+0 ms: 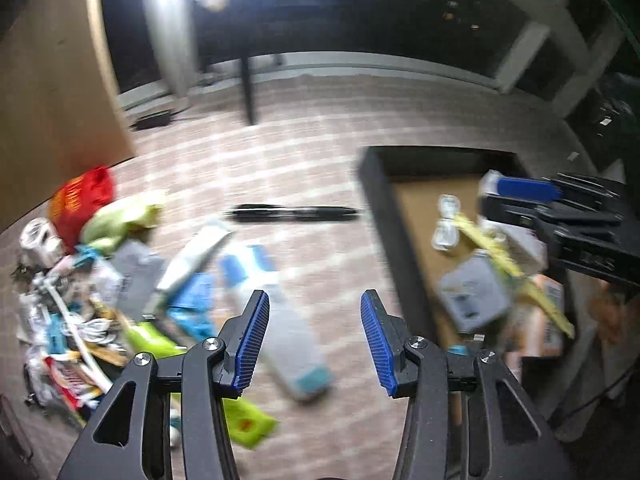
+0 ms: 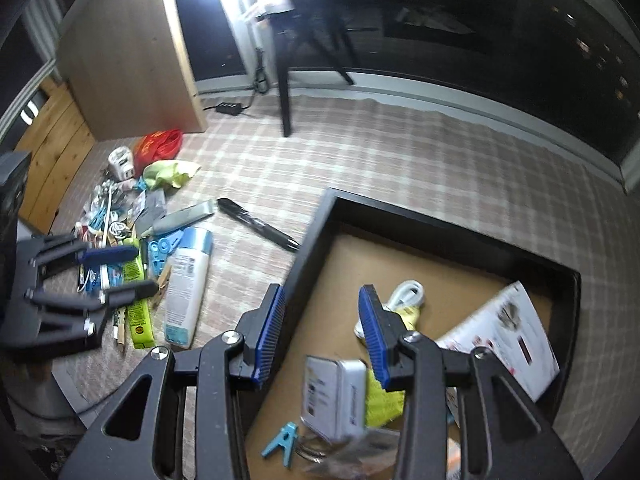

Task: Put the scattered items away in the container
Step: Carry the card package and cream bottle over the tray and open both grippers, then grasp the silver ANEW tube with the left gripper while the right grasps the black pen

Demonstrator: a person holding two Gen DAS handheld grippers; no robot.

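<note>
Black tray (image 2: 440, 224) with white cable (image 2: 408, 292), booklet (image 2: 508, 336), blue clip (image 2: 282, 442).

Plaid carpet (image 2: 400, 168), black table leg (image 2: 285, 92)

The left gripper (image 1: 314, 336) has its two blue fingers (image 1: 253, 340) spread wide apart and holds nothing. The right gripper (image 2: 322, 332) is spread wide too, also holding nothing.

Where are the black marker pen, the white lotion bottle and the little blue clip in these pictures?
black marker pen (image 2: 258, 224), right wrist view, middle of its barrel.
white lotion bottle (image 2: 188, 284), right wrist view, its printed label.
blue clip (image 2: 282, 442), right wrist view, its body, inside the container.
</note>
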